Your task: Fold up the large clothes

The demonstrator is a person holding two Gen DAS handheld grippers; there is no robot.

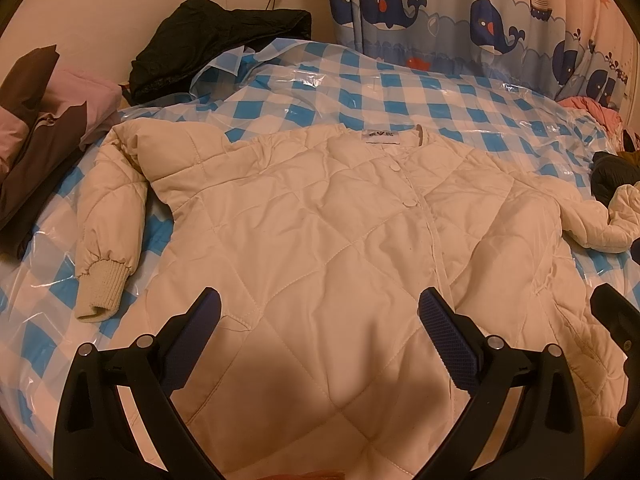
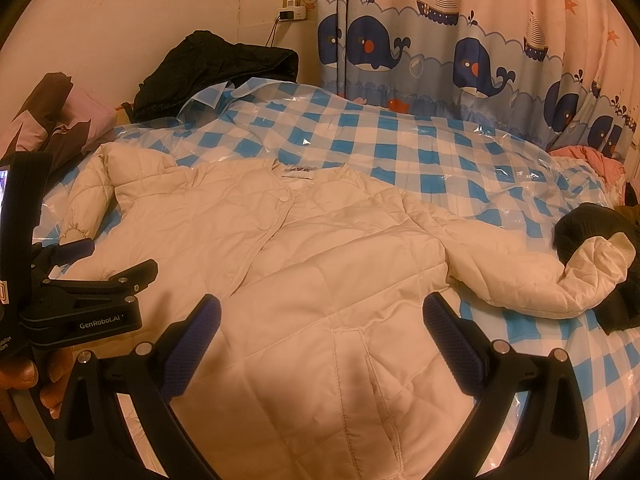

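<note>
Cream quilted button-front jacket lies flat, front up, sleeves spread, on the blue-checked plastic-covered bed, ready for folding. Left gripper and right gripper hover above its hem, fingers wide, empty.

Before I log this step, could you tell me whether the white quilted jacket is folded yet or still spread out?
Spread out: the jacket lies flat, front up, on the checkered sheet, both sleeves out to the sides.

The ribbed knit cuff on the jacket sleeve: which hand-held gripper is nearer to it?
Left. The left hand-held gripper hovers beside the ribbed cuff; the right hand-held gripper is farther over, above the white jacket body.
</note>
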